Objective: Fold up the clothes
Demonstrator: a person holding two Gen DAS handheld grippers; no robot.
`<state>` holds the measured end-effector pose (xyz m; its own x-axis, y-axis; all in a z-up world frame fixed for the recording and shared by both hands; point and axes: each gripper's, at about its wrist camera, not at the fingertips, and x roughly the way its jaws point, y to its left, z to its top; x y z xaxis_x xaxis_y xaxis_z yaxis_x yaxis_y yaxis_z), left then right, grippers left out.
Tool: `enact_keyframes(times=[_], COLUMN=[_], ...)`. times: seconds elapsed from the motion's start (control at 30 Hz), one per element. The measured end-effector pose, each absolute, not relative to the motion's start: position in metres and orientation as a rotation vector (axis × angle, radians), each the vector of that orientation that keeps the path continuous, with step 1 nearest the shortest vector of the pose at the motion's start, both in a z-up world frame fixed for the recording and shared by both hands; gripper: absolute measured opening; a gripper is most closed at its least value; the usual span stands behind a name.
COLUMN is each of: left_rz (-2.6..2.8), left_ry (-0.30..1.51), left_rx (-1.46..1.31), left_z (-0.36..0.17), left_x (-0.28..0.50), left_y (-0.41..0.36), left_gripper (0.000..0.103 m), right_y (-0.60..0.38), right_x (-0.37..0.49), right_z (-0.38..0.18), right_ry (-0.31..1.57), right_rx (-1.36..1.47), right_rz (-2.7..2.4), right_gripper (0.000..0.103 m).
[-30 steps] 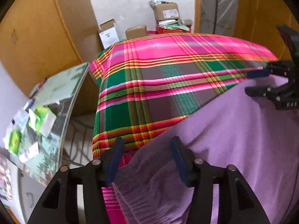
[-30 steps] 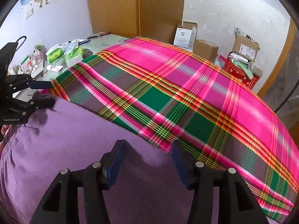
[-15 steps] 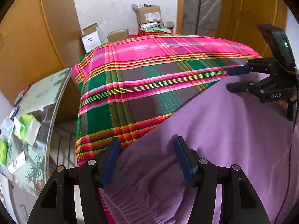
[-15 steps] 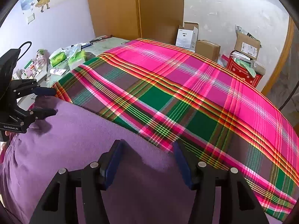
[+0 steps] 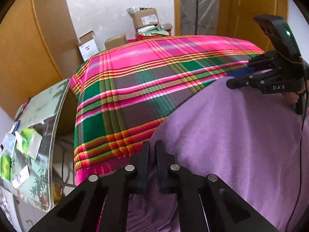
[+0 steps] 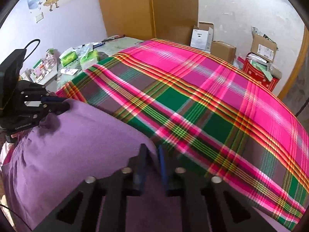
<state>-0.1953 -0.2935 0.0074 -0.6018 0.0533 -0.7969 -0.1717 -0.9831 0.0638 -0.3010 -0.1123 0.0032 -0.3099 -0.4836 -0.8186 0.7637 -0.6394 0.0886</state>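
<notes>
A purple fleece garment lies at the near edge of a bed with a pink, green and brown plaid cover. My left gripper is shut on the garment's far left corner. My right gripper is shut on the garment's far right corner, over the plaid cover. Each gripper shows in the other's view, the right gripper at the right and the left gripper at the left, both pinching the fabric edge.
A side table with green packets and clutter stands left of the bed, also in the right wrist view. Cardboard boxes and a red box sit by the far wall. Wooden wardrobes line the walls.
Both grippers were open around the garment's far edge; both have closed on it. The left gripper's view has shifted slightly toward the bed.
</notes>
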Motion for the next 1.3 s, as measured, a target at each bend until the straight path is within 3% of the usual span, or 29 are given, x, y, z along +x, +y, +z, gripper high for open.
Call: enact_keyframes(times=[0.17, 1.3], left_rz=[2.748, 2.95], left_ry=[0.188, 0.195], left_rx=[-1.294, -1.031], left_z=[0.016, 0.088], left_x=[-0.19, -0.08], left_y=[-0.296, -0.277], left_gripper=[0.005, 0.002], right_y=[-0.109, -0.074], right_x=[-0.293, -0.114], right_z=[0.007, 0.114], right_ry=[0.388, 0.436], right_rx=[1.096, 0.816], right_rz=[-2.037, -2.154], right_gripper=[0.004, 0.004])
